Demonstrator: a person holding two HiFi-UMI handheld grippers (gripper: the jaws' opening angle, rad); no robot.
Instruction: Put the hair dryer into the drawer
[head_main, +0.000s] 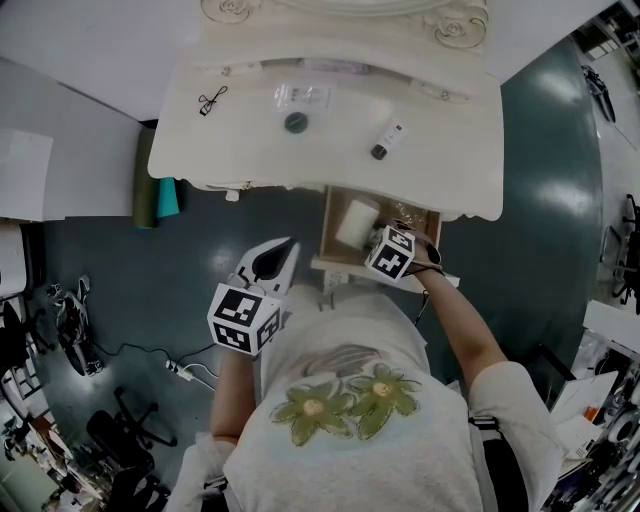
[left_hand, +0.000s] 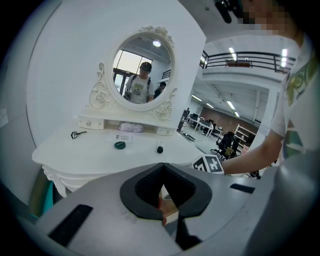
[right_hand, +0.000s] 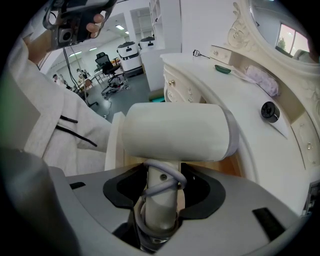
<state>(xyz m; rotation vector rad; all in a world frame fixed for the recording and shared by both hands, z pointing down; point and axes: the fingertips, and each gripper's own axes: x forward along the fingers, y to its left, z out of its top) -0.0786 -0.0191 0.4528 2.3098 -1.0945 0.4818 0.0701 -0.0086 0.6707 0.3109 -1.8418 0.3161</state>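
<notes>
Placement step: ur R gripper (right_hand: 160, 196) clamps hair dryer (right_hand: 175, 132) handle, drawer (head_main: 328, 230) just below it, so lower then release; L gripper (head_main: 272, 262) jaws together, empty.

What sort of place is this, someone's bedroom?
Probably a lab or open office, not a bedroom: the white dressing table and oval mirror stand near office chairs, with cables on the grey floor.
</notes>
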